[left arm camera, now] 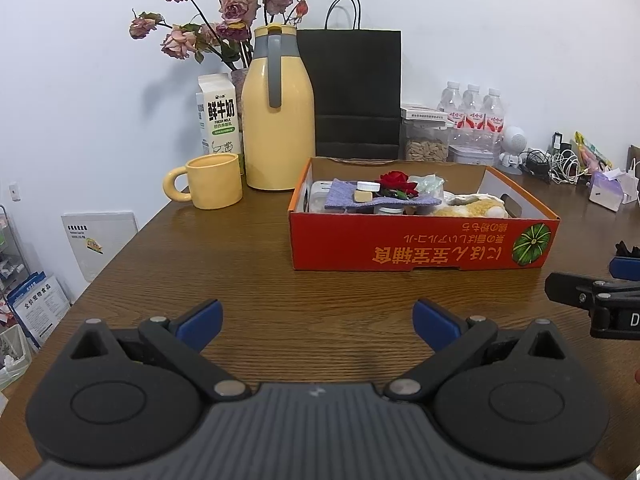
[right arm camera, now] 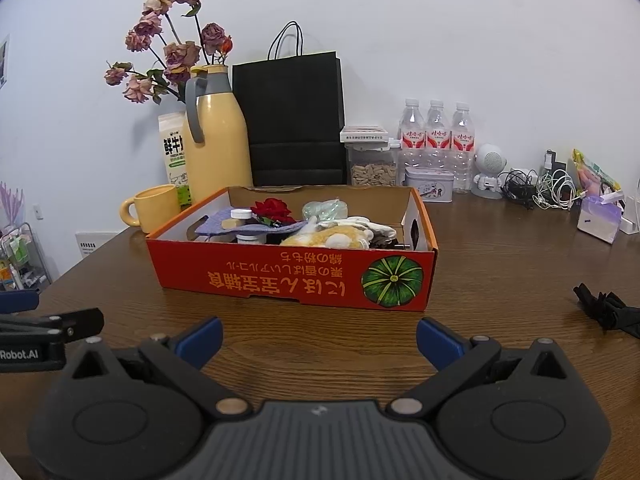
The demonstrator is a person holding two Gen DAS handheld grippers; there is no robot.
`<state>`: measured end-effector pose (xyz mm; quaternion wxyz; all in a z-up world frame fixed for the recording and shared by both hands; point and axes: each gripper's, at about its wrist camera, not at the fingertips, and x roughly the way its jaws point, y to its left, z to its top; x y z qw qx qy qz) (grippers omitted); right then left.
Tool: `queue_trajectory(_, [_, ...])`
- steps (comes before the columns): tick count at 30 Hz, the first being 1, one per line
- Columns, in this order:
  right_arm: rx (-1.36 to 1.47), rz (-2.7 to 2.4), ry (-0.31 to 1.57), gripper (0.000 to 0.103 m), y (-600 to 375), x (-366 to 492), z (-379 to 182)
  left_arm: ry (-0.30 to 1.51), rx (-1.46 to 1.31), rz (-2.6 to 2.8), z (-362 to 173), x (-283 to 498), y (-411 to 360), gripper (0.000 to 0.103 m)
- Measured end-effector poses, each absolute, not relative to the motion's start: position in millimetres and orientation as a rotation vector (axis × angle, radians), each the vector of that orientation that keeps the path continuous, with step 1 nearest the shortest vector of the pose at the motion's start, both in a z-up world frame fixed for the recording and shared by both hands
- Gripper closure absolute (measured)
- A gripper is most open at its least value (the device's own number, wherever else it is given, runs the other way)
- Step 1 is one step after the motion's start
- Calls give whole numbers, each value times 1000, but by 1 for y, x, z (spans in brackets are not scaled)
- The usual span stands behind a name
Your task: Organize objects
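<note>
An orange cardboard box [left arm camera: 416, 246] [right arm camera: 280, 276] with a pumpkin picture stands on the wooden table. Inside lie a purple cloth [left arm camera: 344, 196] [right arm camera: 224, 220], a red rose [left arm camera: 396, 182] [right arm camera: 274, 208], a white-capped jar [left arm camera: 368, 187] [right arm camera: 241, 214], a yellow plush toy [left arm camera: 472, 208] [right arm camera: 332, 236] and a pale green wrapper [right arm camera: 324, 208]. My left gripper [left arm camera: 318, 326] hovers open before the box, nothing between its blue pads. My right gripper [right arm camera: 318, 338] is open and empty too, near the box's front wall. A black crumpled item [right arm camera: 608, 312] lies on the table at the right.
Behind the box stand a yellow mug [left arm camera: 212, 182], a yellow thermos jug [left arm camera: 278, 120], a milk carton [left arm camera: 218, 116], dried roses, a black paper bag [left arm camera: 356, 88], a seed jar [right arm camera: 374, 166], three water bottles [right arm camera: 436, 132], a tin, a small white robot figure, cables and a tissue pack [right arm camera: 600, 220].
</note>
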<state>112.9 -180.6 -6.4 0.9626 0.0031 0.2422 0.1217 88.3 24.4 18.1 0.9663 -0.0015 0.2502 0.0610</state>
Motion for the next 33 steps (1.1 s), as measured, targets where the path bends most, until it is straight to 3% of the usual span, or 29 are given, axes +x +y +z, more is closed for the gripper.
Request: queue_trajectory(33, [6,246,493,0,-181,114,-7,515,-26,99,18,85,22,0])
